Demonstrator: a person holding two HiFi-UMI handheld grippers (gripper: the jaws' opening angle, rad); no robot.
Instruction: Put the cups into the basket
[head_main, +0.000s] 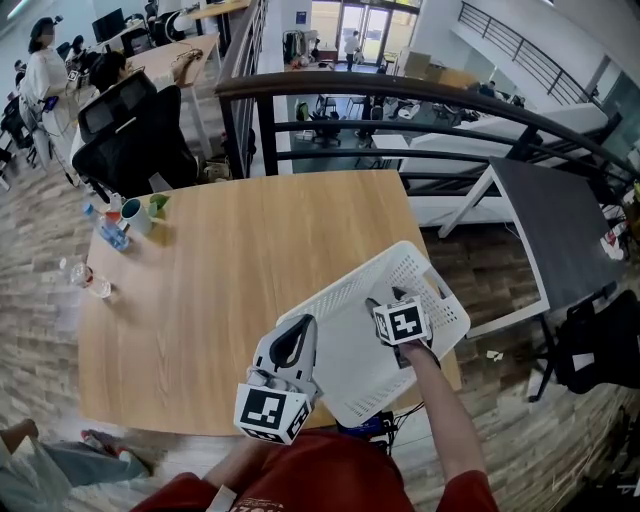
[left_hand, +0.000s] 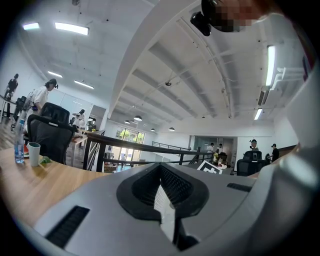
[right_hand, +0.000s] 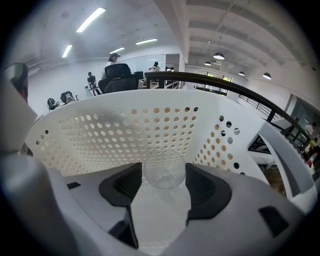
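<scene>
white basket on the tabletop surrounds my right gripper, which is grasping a clear cup inside it; my left gripper is beside the basket, clenched, empty.

White perforated basket lying diagonal at the near right corner of the wooden counter, one corner reaching past the right edge. Inside, close to the holed wall, a clear cup, clasped between the fingers of the right gripper. Well apart, at the far left corner: an upright pale cup.
</scene>
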